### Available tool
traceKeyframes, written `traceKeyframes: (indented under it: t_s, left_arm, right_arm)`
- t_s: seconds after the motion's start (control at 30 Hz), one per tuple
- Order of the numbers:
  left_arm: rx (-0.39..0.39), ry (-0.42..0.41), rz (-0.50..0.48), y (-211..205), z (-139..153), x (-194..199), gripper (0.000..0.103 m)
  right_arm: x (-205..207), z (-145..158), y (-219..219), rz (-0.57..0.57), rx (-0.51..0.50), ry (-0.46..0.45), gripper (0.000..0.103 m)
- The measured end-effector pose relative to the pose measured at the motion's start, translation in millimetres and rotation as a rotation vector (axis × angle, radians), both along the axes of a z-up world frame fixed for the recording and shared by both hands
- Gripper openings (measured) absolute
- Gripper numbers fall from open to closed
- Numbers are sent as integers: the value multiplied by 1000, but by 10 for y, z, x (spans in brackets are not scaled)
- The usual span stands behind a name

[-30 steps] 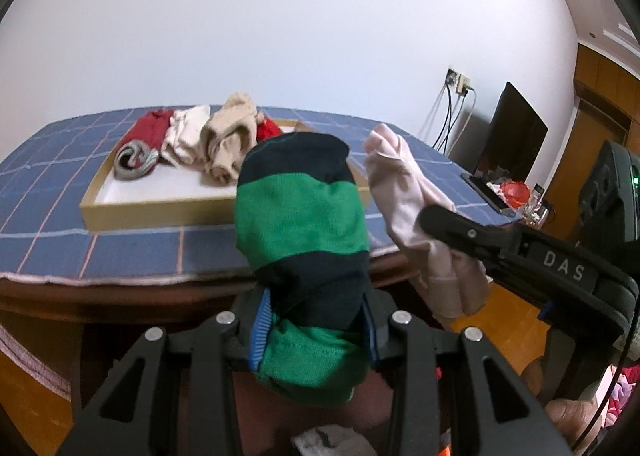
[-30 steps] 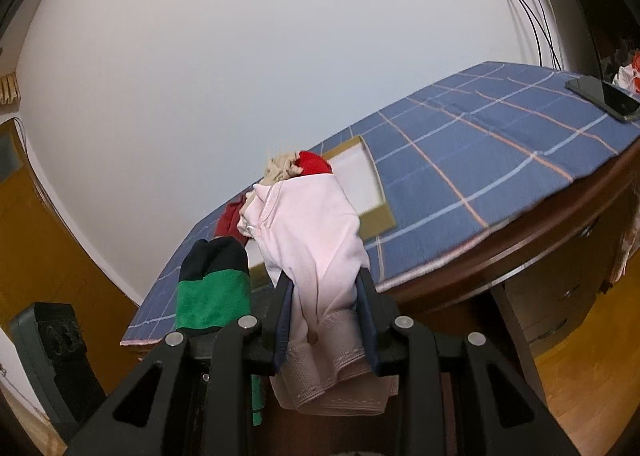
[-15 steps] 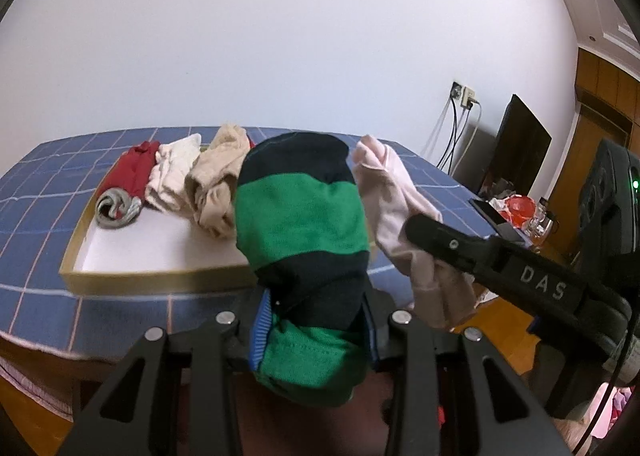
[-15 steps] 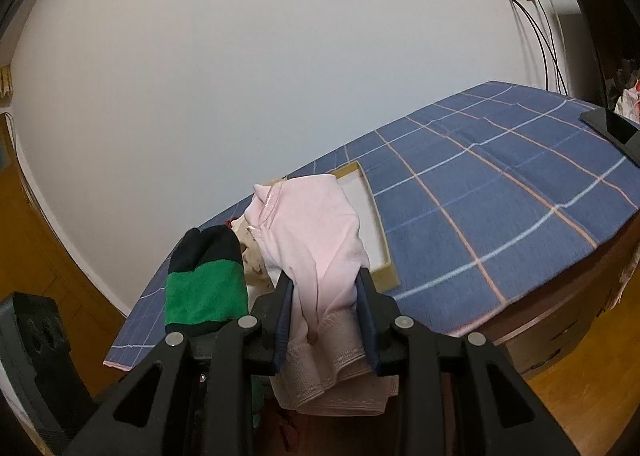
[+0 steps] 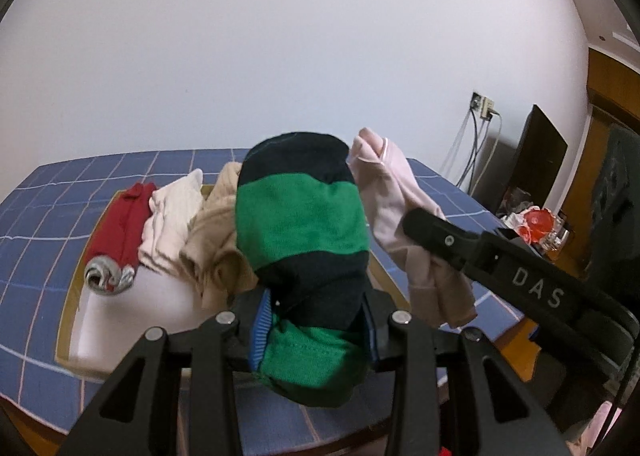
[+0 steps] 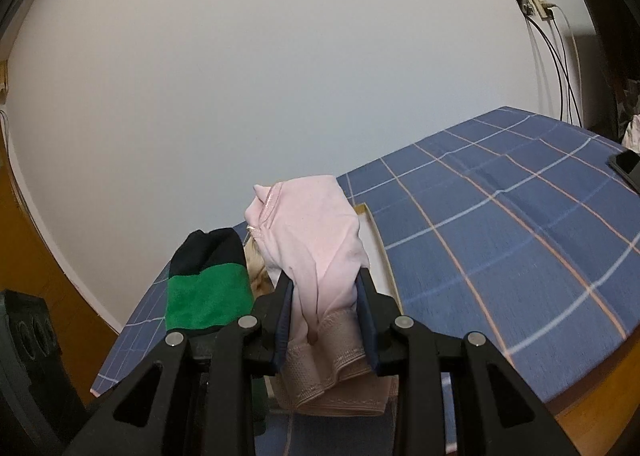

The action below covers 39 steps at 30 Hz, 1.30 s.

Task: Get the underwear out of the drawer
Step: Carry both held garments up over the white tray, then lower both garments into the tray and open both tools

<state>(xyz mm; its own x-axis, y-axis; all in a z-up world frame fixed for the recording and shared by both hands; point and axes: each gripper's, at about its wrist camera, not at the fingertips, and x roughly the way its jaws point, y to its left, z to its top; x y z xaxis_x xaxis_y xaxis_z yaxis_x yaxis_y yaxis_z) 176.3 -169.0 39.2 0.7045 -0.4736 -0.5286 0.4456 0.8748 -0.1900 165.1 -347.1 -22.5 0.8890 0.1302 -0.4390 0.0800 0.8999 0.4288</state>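
Note:
My left gripper [image 5: 314, 320] is shut on green and dark navy striped underwear [image 5: 302, 224], which stands up between the jaws. My right gripper [image 6: 324, 308] is shut on pale pink underwear [image 6: 316, 232] with a lace band hanging below. Each garment also shows in the other view: the pink underwear [image 5: 404, 216] to the right, the striped underwear [image 6: 208, 284] to the left. Both are held above the near side of a shallow tan tray [image 5: 70, 304] with a white floor. In the tray lie red underwear [image 5: 120, 224], cream underwear [image 5: 172, 216] and beige underwear [image 5: 212, 248].
The tray rests on a table under a blue checked cloth [image 6: 500, 240]. A dark phone [image 6: 626, 164] lies at the cloth's right edge. Cables hang from a wall socket [image 5: 482, 104] beside a black monitor [image 5: 532, 160]. Small red items [image 5: 536, 222] sit on a side surface.
Both grippers have moved forward and upward toward the table with their garments still held. The tray and cloth now look closer and lower in both views.

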Motion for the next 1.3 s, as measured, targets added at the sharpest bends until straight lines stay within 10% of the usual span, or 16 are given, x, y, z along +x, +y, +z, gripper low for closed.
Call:
traceKeyframes:
  t_s: [1.07,1.17,1.3]
  left_arm:
    - [140,59,144,-309,-280,1116,40]
    - [121,58,160,-281,-292,1124,42]
    - [131,91,163,-293,-324,1192,61]
  right_arm:
    - [1186,-186,112,-3,-92,179,33]
    - [1219,-205,106,34,-60,170,36]
    - [1294,-233,136,101,-18,156,64]
